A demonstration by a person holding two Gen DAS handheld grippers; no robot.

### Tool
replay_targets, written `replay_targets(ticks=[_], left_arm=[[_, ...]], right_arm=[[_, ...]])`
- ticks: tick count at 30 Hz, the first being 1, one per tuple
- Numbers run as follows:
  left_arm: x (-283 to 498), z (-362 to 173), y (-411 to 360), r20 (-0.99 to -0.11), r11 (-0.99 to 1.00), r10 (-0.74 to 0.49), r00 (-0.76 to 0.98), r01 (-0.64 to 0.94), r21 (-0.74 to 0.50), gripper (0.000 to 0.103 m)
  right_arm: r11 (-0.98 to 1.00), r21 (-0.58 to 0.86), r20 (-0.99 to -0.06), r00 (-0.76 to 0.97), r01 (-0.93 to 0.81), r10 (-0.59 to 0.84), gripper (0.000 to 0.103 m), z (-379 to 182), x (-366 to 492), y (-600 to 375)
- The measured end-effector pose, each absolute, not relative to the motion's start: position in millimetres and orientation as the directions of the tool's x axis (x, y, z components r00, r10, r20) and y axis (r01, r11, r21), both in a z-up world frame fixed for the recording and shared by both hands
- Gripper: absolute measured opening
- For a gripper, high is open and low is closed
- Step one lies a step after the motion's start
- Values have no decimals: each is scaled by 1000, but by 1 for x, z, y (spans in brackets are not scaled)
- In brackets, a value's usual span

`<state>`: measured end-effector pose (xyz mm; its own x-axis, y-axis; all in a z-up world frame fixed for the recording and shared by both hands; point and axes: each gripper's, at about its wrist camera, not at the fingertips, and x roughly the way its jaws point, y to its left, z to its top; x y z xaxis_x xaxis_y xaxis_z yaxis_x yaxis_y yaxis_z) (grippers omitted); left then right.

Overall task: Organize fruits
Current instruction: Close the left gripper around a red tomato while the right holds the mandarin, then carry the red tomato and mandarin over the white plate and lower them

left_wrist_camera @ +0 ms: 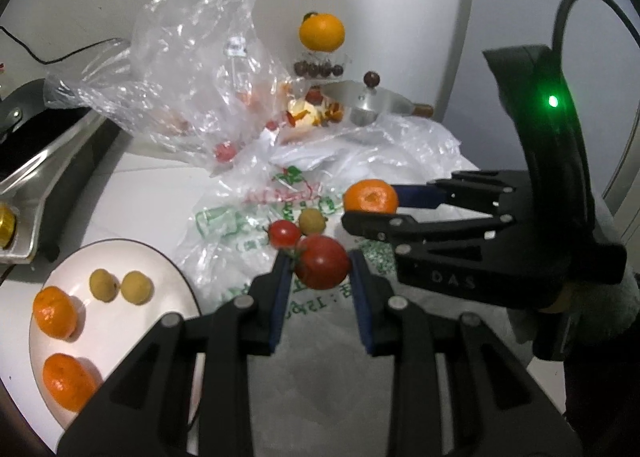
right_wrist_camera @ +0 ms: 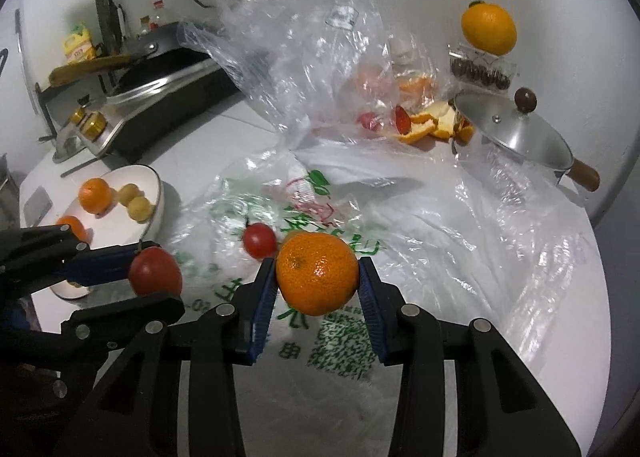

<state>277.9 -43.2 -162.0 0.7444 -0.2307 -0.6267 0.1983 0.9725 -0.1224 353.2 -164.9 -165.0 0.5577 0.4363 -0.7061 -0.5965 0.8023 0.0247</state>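
Big red tomato (left_wrist_camera: 322,261) sits clamped between the blue pads of the left gripper (left_wrist_camera: 320,277), lifted off the printed plastic bag (left_wrist_camera: 240,217) below it; jaws closed on it, stem side toward the left pad. Mandarin (right_wrist_camera: 317,273) is pinched between the pads of the right gripper (right_wrist_camera: 318,285), also held above the bag; jaws closed on it, both pads touching the peel. From the left wrist view the right gripper comes in from the right edge with the mandarin at its tips, just beyond the tomato. On the bag near the two grippers lie a small cherry tomato (left_wrist_camera: 284,232) and a yellowish longan (left_wrist_camera: 313,220), touching or nearly touching each other. White plate (left_wrist_camera: 120,337) sits near the front-left corner of the white counter (left_wrist_camera: 140,197), left of the bag, carrying two mandarins (left_wrist_camera: 54,317) and two longans (left_wrist_camera: 137,287). Crumpled clear bag (left_wrist_camera: 192,65) stands toward the back of the counter with red and orange fruit blurred inside. Orange peels (right_wrist_camera: 428,125) lie by it. Steel pot with lid (right_wrist_camera: 516,137) sits at the back-right, wooden handle out. A large orange (right_wrist_camera: 488,29) rests on a clear box of dark round things (right_wrist_camera: 480,73) against the back wall. Stove (right_wrist_camera: 160,97) at the back-left edge.
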Motion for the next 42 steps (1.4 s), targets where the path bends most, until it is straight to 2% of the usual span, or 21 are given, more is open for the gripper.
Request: replay_targets(ticks=[23,42], left_arm=[[216,-139,-15,-563,980,-201,802,164,-117,30],[182,-137,19,-534,989,-144,833,103,-106,30]], right_arm=[[768,-21,-658,588,-640,471,43,-132,287,-138],[729,-50,-659,571,-682,489,43,-127,255,-105]])
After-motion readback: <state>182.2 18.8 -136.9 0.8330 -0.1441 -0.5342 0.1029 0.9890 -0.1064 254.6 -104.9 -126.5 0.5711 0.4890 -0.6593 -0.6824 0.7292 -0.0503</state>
